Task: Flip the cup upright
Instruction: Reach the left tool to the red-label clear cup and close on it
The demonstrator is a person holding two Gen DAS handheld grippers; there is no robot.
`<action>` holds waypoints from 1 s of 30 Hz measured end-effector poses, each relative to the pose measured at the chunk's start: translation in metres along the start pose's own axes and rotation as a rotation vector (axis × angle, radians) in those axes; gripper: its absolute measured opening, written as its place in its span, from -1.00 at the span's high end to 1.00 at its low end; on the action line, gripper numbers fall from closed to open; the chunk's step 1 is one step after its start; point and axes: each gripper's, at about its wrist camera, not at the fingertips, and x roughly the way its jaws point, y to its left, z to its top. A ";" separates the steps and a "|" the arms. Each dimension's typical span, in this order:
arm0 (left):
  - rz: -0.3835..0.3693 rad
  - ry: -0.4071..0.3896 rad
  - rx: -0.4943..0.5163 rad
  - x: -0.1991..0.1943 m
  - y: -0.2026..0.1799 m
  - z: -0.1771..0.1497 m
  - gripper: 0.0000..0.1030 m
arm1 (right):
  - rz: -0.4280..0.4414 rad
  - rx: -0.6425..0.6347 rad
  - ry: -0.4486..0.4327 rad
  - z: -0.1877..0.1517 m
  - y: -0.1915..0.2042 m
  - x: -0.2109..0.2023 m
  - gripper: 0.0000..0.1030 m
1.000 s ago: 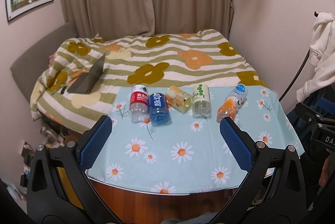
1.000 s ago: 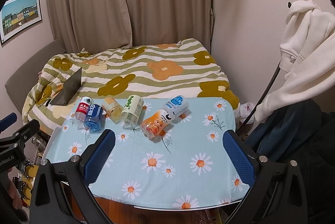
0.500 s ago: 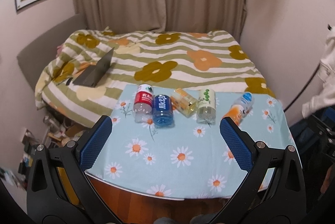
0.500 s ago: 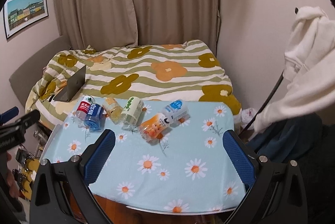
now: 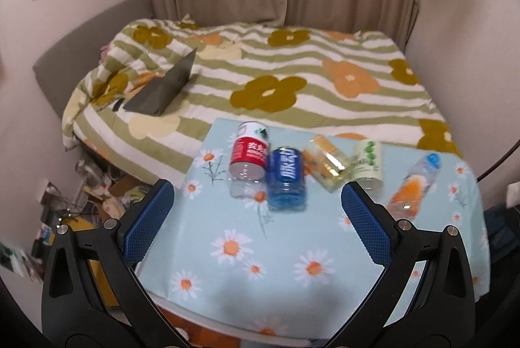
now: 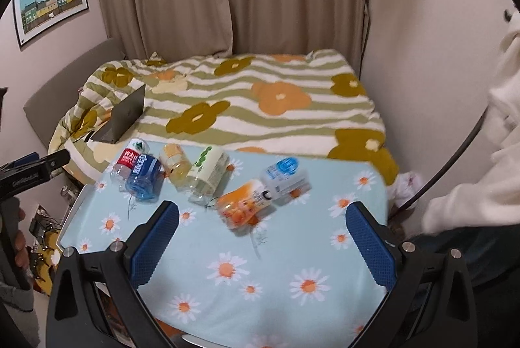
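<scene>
- The bed [image 5: 292,81] borders the table [image 5: 292,250] at its 12 o'clock edge; a laptop [image 5: 162,91] sits on it at 10 o'clock.
- The table's daisy cloth is bare nearest the cameras.
- Five bottles lie on their sides along the far edge: red-label bottle [image 5: 248,154], blue bottle [image 5: 286,177] touching it, yellow bottle [image 5: 326,162], green-dot bottle [image 5: 367,161], orange bottle [image 6: 243,205].
- Their long axes run roughly 12 to 6 o'clock.
- The left hand-held gripper [image 5: 256,218] and right hand-held gripper [image 6: 263,239] hover spread, holding nothing.

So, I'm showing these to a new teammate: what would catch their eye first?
Probably the row of bottles lying on their sides across the far half of the daisy tablecloth. Next, the flowered striped bedspread behind it, with a half-open laptop at its left.
</scene>
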 end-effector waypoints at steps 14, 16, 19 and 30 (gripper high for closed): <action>-0.097 0.225 0.067 0.150 0.043 0.030 -1.00 | -0.080 0.101 0.181 -0.001 0.056 0.093 -0.99; -0.110 0.257 0.076 0.167 0.043 0.030 -1.00 | -0.096 0.105 0.197 -0.001 0.064 0.103 -0.99; -0.126 0.312 0.086 0.193 0.042 0.027 -1.00 | -0.113 0.117 0.234 0.000 0.071 0.118 -0.99; -0.159 0.429 0.079 0.244 0.042 0.018 -1.00 | -0.187 0.156 0.319 -0.002 0.073 0.145 -0.99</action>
